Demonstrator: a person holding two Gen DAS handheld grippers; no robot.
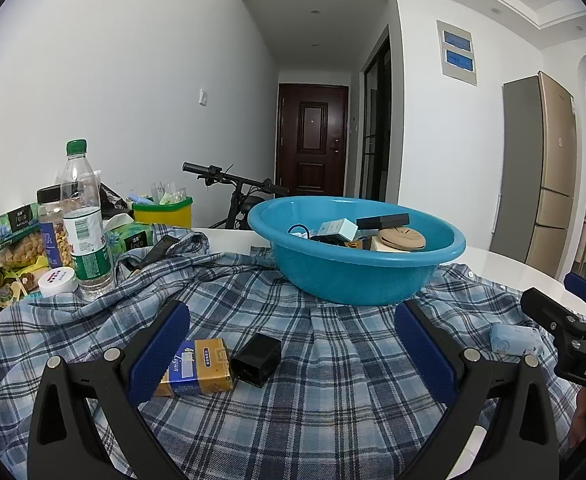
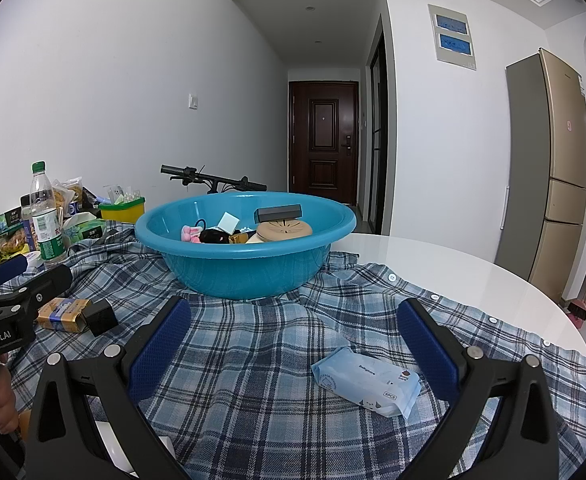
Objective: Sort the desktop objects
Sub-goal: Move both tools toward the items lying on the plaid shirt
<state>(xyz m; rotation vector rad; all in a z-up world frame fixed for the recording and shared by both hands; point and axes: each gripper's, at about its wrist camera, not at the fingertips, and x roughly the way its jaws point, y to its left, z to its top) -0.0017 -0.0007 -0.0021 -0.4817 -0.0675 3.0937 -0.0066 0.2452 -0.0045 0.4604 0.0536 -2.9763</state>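
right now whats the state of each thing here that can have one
left tool: open, nothing held
right tool: open, nothing held
blue basin: upright on the plaid shirt, holding small items
water bottle: upright, green cap on
gold box: lying flat, next to the black box
black box: lying on the shirt
wipes pack: lying flat, sealed
plaid shirt: spread out, wrinkled
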